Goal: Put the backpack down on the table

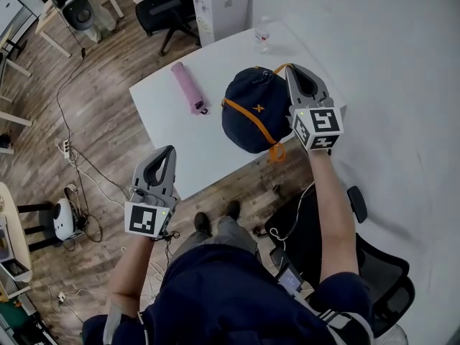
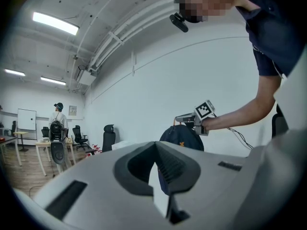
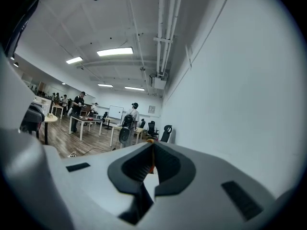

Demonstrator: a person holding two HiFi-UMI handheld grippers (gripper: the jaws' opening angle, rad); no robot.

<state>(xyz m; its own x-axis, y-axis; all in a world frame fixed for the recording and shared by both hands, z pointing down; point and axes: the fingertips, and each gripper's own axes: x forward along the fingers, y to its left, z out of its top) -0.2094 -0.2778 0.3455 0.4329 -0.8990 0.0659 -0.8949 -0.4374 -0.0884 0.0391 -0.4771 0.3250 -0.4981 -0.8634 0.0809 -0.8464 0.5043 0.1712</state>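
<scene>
- The white tabletop point(image 1: 215, 153) stands cornerwise to the person, with its near edge just ahead of their feet. Bare wooden floor point(image 1: 100, 121) lies open to its left, and a white wall closes off its right side.
- Most of the tabletop's near left part is free. A folded pink umbrella point(image 1: 188, 86) lies toward the far left edge, and a clear bottle point(image 1: 264, 36) stands near the far corner, both well apart from the backpack point(image 1: 248, 110).
- The left claw point(image 1: 170, 152) is off the tabletop, over the floor by the near left edge. Its jaws are together with nothing in them.
- The right claw point(image 1: 290, 69) is above the backpack's top, pinched tight on the orange carry loop point(image 3: 152, 159), which shows only as a thin sliver between the jaws.
- The backpack sits over the near right part of the tabletop and bulges past the near edge. In the left gripper view the claw's own body hides its base, so I cannot tell whether it rests on the surface.
- It is a rounded, dark navy bag with an orange band across it, a small orange mark, and an orange tab hanging at its lower end.
- A black office chair point(image 1: 374, 264) is cut off at the lower right.
</scene>
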